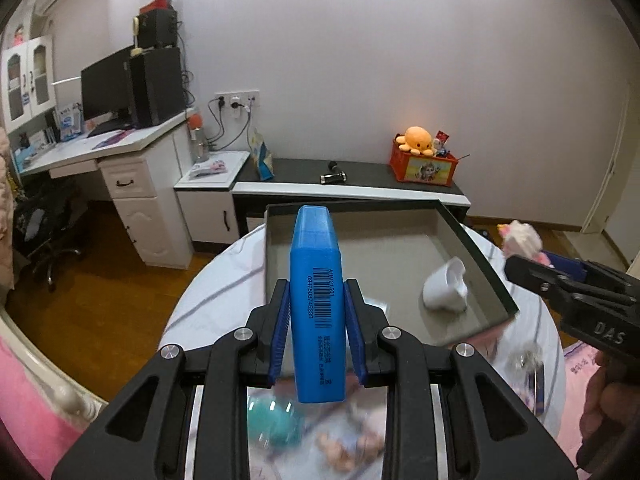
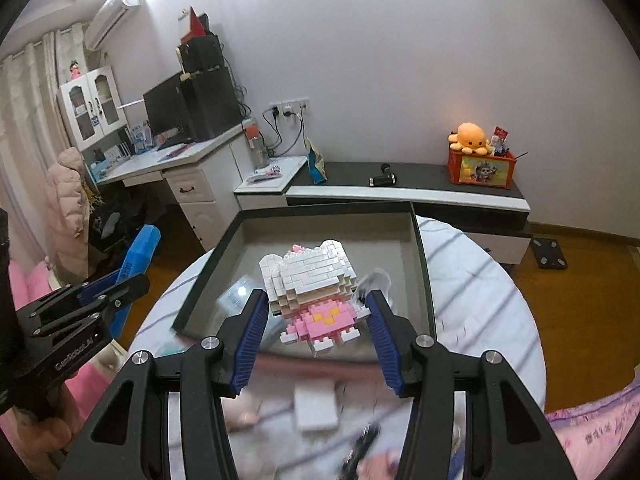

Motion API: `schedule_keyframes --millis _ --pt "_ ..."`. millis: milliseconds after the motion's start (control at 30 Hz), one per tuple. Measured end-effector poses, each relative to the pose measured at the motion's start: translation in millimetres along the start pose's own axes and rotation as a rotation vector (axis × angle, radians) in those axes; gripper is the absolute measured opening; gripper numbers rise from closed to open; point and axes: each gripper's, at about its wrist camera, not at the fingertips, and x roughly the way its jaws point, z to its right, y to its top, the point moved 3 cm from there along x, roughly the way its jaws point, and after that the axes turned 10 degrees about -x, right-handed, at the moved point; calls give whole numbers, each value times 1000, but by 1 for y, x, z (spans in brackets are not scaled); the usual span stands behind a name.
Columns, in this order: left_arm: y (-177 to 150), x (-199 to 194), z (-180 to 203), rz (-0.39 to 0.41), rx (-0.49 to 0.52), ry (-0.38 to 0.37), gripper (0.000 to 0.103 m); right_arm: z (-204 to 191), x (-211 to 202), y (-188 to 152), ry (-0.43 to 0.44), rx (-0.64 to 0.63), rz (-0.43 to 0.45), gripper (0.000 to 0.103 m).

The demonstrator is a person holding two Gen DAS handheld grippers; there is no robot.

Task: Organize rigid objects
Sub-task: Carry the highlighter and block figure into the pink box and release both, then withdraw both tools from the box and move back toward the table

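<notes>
Clamping a tall blue plastic case with a barcode label between its blue-padded fingers, the left gripper holds it upright above the near edge of the shallow grey tray with dark walls, where a white plastic cup lies tipped on its side. The right gripper grips a white-and-pink toy-brick cat figure by its sides, over the same tray on the round, striped white table.

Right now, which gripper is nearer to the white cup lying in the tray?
Right, as far as I can judge. The right gripper is beside the tray's right edge, close to the white cup. The left gripper, holding the blue case, is further left.
</notes>
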Motion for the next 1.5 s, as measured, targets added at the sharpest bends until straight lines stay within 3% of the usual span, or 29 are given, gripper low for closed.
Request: schedule_keyframes --millis 400,700,733,767,800,867,900,1000,1033,1300,1500 --pt "29 125 27 -118 39 47 27 37 123 33 -3 9 -152 52" --pt "26 168 31 -193 58 75 27 50 160 30 -5 9 -223 52" --pt "25 167 32 -190 66 82 28 51 161 29 -7 10 -225 52" --pt "24 167 33 -191 72 87 41 51 160 28 -10 9 -226 52" --pt "24 166 34 -188 79 90 67 52 160 28 -13 9 -228 52" --pt "25 159 36 -149 87 114 89 52 158 27 -20 12 -228 56" --pt "27 152 37 -117 98 135 93 54 156 26 -29 17 -225 58" --pt "30 143 33 -109 87 137 103 60 149 26 -67 36 -216 80" --pt "31 139 31 -102 81 130 103 62 145 26 -72 45 -207 84" --pt "31 90 16 -34 56 150 103 61 114 24 -64 91 -174 85" --pt "24 36 6 25 13 117 103 49 71 18 -72 89 -121 85"
